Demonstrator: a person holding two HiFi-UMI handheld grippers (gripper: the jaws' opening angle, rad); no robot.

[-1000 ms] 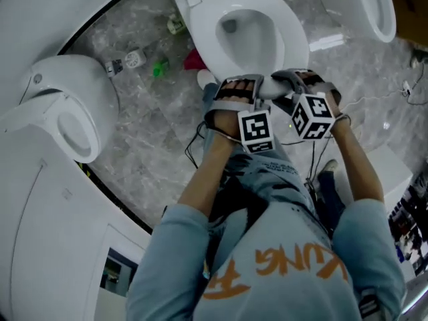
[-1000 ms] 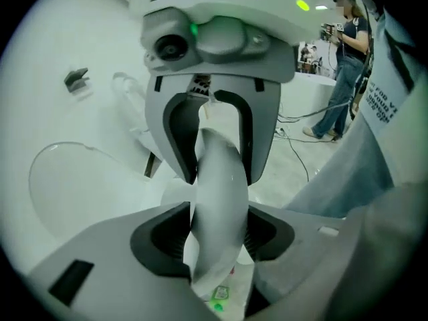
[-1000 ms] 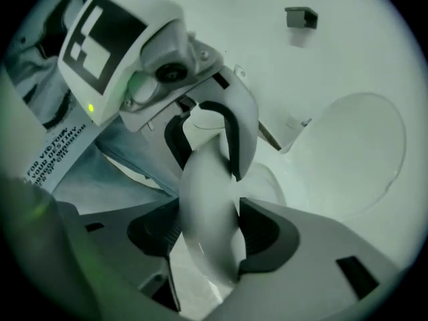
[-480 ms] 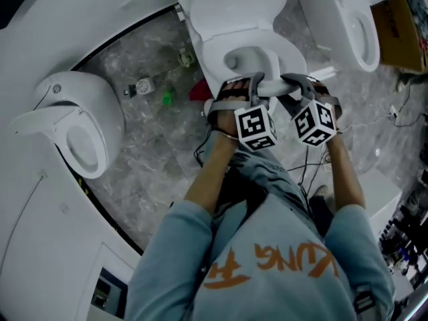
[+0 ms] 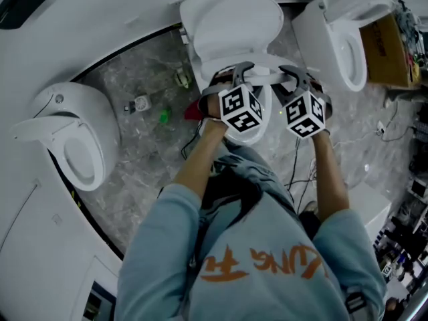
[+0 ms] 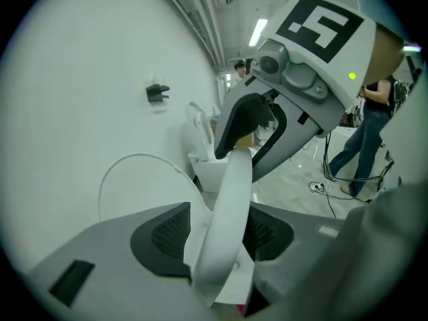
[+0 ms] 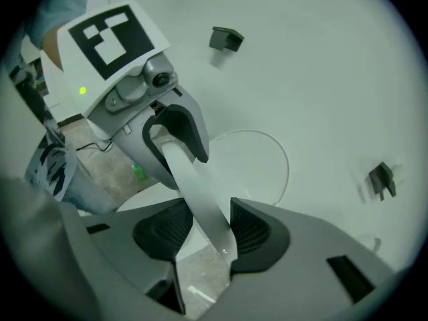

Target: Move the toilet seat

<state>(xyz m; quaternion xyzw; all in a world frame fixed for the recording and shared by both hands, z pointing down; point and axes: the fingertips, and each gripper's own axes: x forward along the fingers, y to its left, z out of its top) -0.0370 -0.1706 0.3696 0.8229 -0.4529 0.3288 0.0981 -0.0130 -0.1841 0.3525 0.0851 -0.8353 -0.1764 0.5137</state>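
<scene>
- Upper middle of the head view: the toilet seat (image 5: 267, 73) is lifted off the bowl. It runs as a white band between the two grippers, just below the raised lid (image 5: 231, 19).
- Both forearms reach forward from the pale blue sleeves (image 5: 167, 233) at the bottom of the frame. They run almost side by side up to the toilet, with the marker cubes facing the camera.
- The left gripper (image 5: 235, 73) holds the seat's left part. In its own view the jaws stand partly apart, with both pads pressed on the white rim (image 6: 227, 199).
- The right gripper (image 5: 294, 77) holds the seat's right part. Its jaws are closing, and the rim (image 7: 200, 192) passes slantwise between the pads and lies against them.
- Centre left and upper right of the head view: two more toilets (image 5: 73, 142) (image 5: 341, 39) stand on the grey marble floor (image 5: 144, 152).
</scene>
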